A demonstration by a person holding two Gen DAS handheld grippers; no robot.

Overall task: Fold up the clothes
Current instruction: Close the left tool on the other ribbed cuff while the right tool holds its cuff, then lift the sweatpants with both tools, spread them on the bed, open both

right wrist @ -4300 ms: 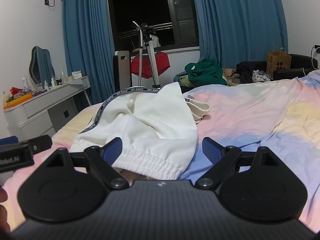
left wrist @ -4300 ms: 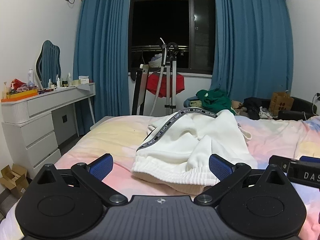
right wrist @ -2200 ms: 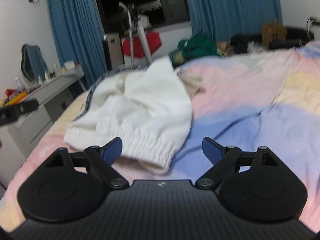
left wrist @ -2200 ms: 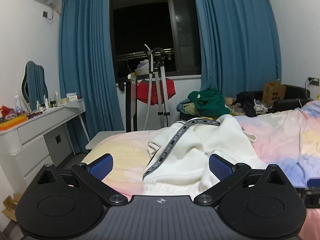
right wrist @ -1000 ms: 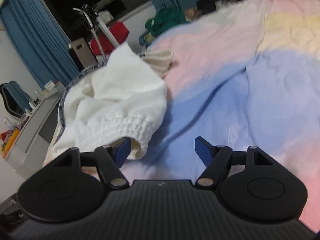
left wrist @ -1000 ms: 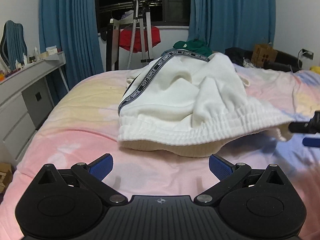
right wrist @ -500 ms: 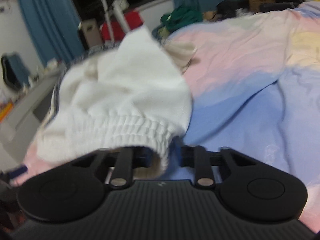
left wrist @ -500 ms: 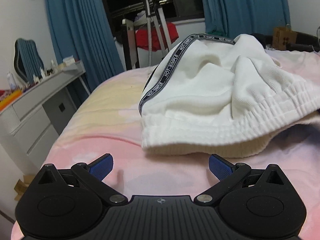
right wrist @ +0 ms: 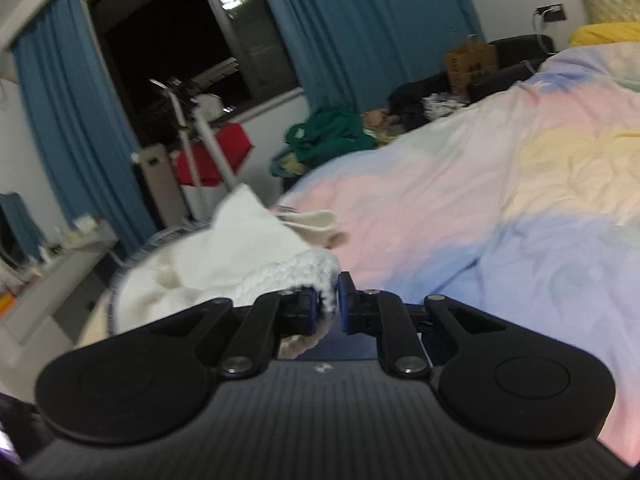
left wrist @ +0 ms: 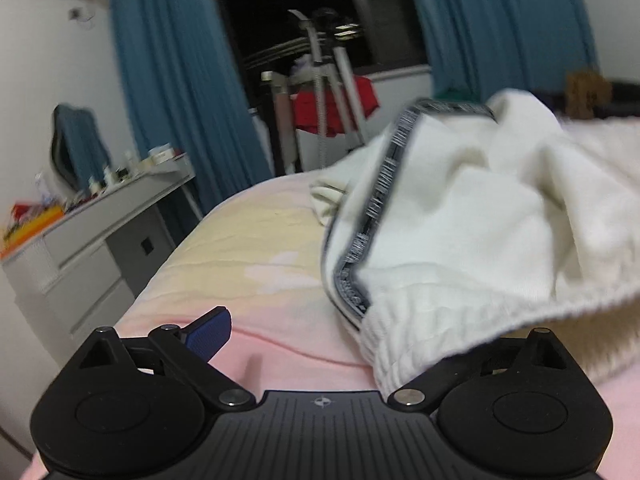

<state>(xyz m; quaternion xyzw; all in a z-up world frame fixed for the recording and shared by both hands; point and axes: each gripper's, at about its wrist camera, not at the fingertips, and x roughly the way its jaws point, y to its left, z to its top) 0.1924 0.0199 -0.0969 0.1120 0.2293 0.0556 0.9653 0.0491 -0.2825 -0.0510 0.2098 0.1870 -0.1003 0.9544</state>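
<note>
White ribbed-hem sweatshirt, lower left: right gripper, wide open a second ago, now clamps hem. Left gripper remains spread beneath opposite hem corner; spreading likely begins.

A white garment with a ribbed hem is seen at the right of the left wrist view, edged by a black band printed with white lettering. The bedspread is patterned in soft patches of pink, yellow and pale blue. Blue curtains are shown at the upper left. The grippers are black with blue pads.
</note>
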